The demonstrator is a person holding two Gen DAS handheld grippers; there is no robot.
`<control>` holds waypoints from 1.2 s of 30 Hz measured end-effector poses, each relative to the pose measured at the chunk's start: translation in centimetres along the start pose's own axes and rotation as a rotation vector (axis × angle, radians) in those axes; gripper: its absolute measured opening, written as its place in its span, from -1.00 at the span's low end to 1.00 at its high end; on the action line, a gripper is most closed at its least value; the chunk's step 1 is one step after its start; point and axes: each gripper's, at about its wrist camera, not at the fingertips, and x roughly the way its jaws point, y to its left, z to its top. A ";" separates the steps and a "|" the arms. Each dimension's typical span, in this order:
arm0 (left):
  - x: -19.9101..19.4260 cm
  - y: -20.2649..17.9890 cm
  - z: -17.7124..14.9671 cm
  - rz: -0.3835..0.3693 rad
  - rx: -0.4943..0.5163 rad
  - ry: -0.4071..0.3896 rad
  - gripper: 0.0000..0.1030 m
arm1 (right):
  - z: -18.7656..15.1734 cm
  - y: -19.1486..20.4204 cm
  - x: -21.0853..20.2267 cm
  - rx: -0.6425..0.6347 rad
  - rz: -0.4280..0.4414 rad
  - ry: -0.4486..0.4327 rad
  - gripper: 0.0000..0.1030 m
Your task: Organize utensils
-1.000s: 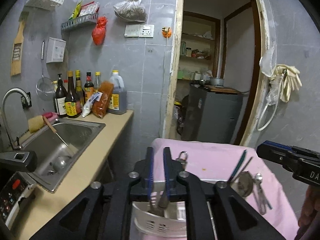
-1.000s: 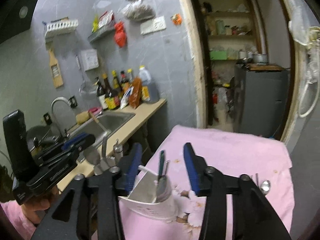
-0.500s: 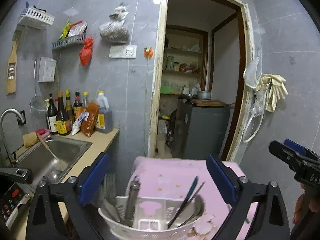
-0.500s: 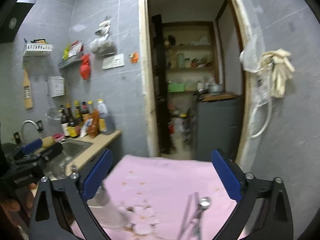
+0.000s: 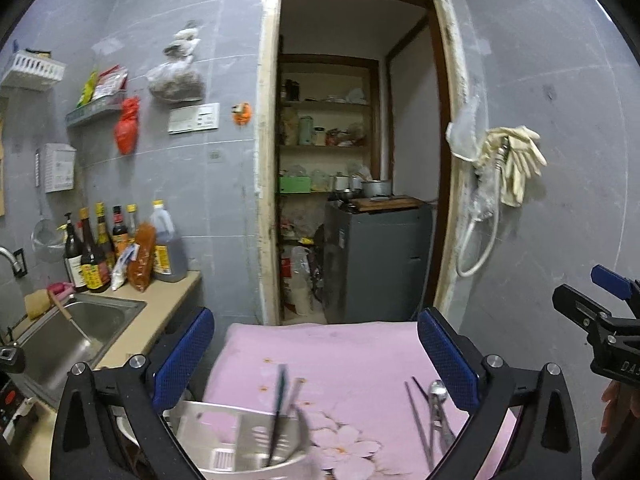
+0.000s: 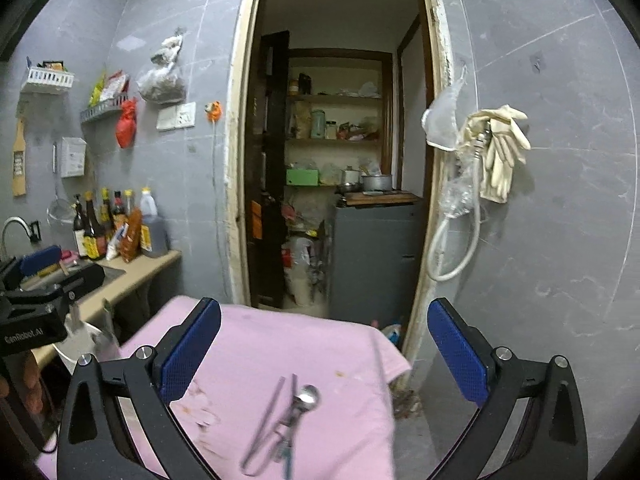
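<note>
A white utensil holder [image 5: 240,440] stands on the pink cloth [image 5: 340,360] at the near left, with chopsticks [image 5: 278,412] leaning in it. A metal spoon [image 5: 436,404] and thin chopsticks [image 5: 416,416] lie loose on the cloth to its right. My left gripper [image 5: 316,356] is open and empty above the holder. In the right wrist view my right gripper [image 6: 324,344] is open and empty above the spoon [image 6: 304,396] and chopsticks [image 6: 268,416]. The right gripper also shows at the right edge of the left wrist view [image 5: 600,320].
A counter [image 5: 160,312] with a steel sink [image 5: 72,340] and several sauce bottles [image 5: 100,248] runs along the left. An open doorway [image 5: 352,180] with a grey cabinet [image 5: 376,256] lies ahead. Rubber gloves [image 5: 512,164] and a hose hang on the right wall.
My left gripper opened from shut over the holder and pulled back. My right gripper opened wide and swung right, from the holder to the loose spoon and chopsticks.
</note>
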 end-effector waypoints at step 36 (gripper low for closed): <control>17.4 -11.1 -12.7 -0.047 0.021 0.519 0.57 | -14.3 -8.3 19.4 0.073 0.321 0.414 0.30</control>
